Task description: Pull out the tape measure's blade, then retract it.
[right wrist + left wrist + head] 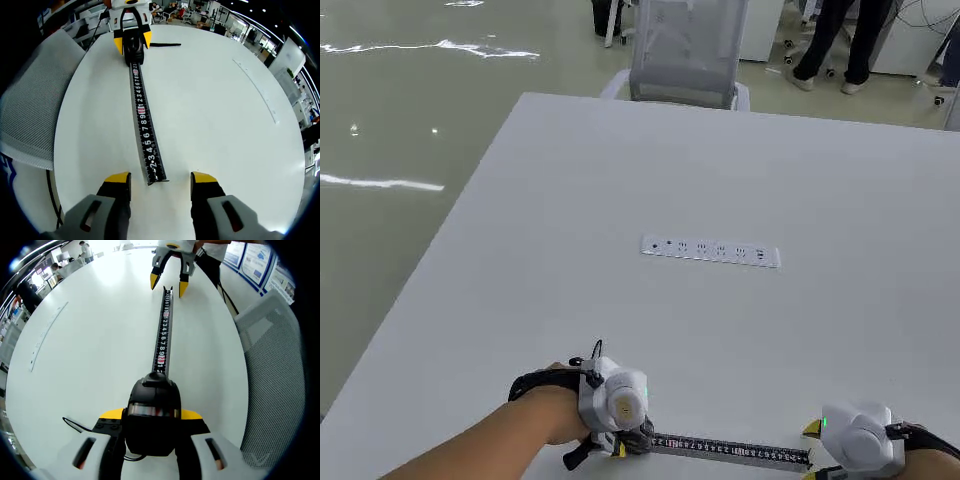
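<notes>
White table (720, 170), left gripper (152, 415) clenched on tape measure (133, 47), blade (145, 125) extended, right gripper (161, 178) released

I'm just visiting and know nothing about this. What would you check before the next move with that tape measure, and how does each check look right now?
1. Hold on the tape measure case: ok, the left gripper is shut on its sides.
2. Extension of the blade: ok, it lies straight and flat on the table.
3. Hold on the blade tip: not ok, the right gripper stands open, with the tip between its jaws, unclamped.
4. Clutter near the blade: ok, the power strip sits well away.
5. Lock on the case: cannot tell.
</notes>
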`<act>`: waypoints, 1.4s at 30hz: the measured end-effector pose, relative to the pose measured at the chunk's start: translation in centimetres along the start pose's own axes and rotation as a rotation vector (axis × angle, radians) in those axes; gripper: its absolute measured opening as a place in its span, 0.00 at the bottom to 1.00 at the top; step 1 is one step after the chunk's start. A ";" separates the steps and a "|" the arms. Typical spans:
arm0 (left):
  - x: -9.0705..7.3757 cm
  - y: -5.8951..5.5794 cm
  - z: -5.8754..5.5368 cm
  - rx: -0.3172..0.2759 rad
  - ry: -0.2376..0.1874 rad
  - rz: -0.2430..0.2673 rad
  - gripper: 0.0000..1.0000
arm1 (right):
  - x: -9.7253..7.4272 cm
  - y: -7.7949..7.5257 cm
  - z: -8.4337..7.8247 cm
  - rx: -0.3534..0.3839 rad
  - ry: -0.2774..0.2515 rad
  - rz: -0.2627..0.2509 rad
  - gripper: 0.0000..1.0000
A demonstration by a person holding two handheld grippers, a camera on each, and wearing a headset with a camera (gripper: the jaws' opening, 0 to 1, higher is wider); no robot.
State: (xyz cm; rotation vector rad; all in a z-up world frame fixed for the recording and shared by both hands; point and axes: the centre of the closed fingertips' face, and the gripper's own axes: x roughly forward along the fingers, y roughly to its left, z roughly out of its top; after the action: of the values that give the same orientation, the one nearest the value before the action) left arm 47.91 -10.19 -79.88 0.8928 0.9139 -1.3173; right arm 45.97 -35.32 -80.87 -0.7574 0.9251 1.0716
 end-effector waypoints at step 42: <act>-0.1 -0.1 0.1 0.005 -0.001 0.027 0.34 | -4.0 -1.5 -0.7 0.523 -0.294 -0.297 1.00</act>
State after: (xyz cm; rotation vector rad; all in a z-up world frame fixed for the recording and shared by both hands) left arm 47.86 -10.28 -79.75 0.9055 0.8947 -1.2974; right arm 46.50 -37.91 -77.45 -0.2789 0.7627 0.6154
